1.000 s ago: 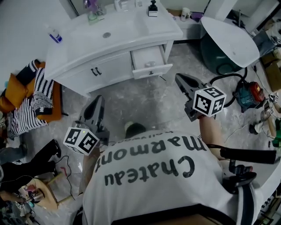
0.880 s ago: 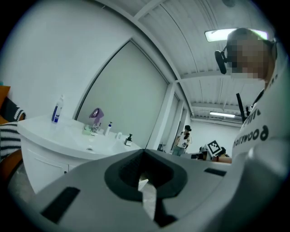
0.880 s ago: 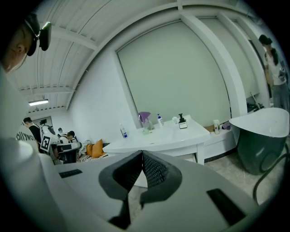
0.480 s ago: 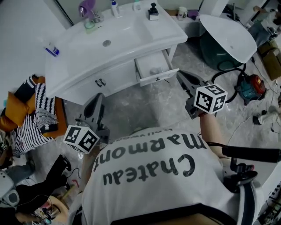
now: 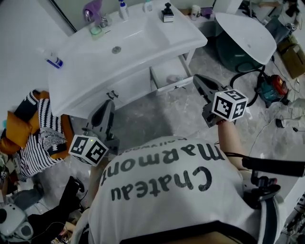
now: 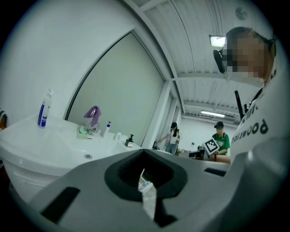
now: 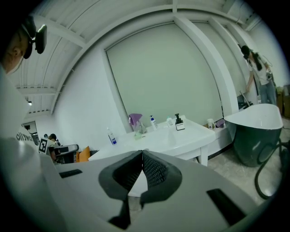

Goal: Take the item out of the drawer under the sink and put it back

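Observation:
The white sink cabinet (image 5: 125, 45) stands ahead, its right-hand drawer (image 5: 167, 85) pulled open. A small pale item (image 5: 174, 77) lies inside the drawer. My right gripper (image 5: 196, 79) is shut and empty, hovering just right of the drawer front and apart from it. My left gripper (image 5: 108, 105) is shut too, in front of the cabinet's closed doors, near their handles. In the left gripper view the left gripper (image 6: 144, 170) shows its jaws together with only a pale sliver in the slit. In the right gripper view the right gripper (image 7: 142, 152) points at the cabinet (image 7: 181, 136).
A freestanding bathtub (image 5: 245, 33) stands at the right, with a red machine (image 5: 272, 90) and cables on the floor beside it. Striped and orange cushions (image 5: 38, 138) lie left of the cabinet. Bottles (image 5: 53, 60) and a soap dispenser (image 5: 167, 12) stand on the countertop. Other people (image 6: 220, 140) are further back.
Both grippers have moved forward toward the cabinet; the right one now sits beside the open drawer. Both stay shut. The drawer remains open with the item inside.

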`<control>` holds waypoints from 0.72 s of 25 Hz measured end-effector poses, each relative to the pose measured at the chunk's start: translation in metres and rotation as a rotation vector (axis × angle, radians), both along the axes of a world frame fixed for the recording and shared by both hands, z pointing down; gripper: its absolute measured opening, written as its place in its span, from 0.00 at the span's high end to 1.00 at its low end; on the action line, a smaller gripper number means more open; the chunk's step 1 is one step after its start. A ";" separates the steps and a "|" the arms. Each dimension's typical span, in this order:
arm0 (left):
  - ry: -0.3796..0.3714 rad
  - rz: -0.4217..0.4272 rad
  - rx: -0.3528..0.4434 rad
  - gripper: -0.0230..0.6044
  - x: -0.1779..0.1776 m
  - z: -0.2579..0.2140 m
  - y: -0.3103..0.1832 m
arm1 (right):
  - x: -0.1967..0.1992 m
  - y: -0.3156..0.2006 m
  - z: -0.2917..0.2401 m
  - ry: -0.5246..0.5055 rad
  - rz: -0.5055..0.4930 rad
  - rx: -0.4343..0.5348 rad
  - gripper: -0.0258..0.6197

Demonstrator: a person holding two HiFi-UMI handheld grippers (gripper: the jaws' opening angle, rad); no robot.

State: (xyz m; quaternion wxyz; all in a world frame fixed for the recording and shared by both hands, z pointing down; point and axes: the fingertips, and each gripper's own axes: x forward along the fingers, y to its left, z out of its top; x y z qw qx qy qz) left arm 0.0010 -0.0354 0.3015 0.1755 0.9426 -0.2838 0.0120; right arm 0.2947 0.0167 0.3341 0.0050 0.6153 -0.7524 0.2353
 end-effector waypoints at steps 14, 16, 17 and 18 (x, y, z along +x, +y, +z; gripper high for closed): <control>-0.003 0.029 -0.032 0.95 -0.013 0.017 -0.017 | -0.007 -0.006 0.011 0.010 0.046 -0.038 0.95; -0.002 0.033 -0.037 0.95 -0.011 0.019 -0.018 | -0.007 -0.007 0.013 0.016 0.046 -0.045 0.95; -0.002 0.036 -0.039 0.95 -0.010 0.020 -0.017 | -0.006 -0.007 0.015 0.018 0.046 -0.048 0.94; -0.002 0.038 -0.039 0.95 -0.009 0.021 -0.018 | -0.005 -0.007 0.016 0.019 0.047 -0.049 0.94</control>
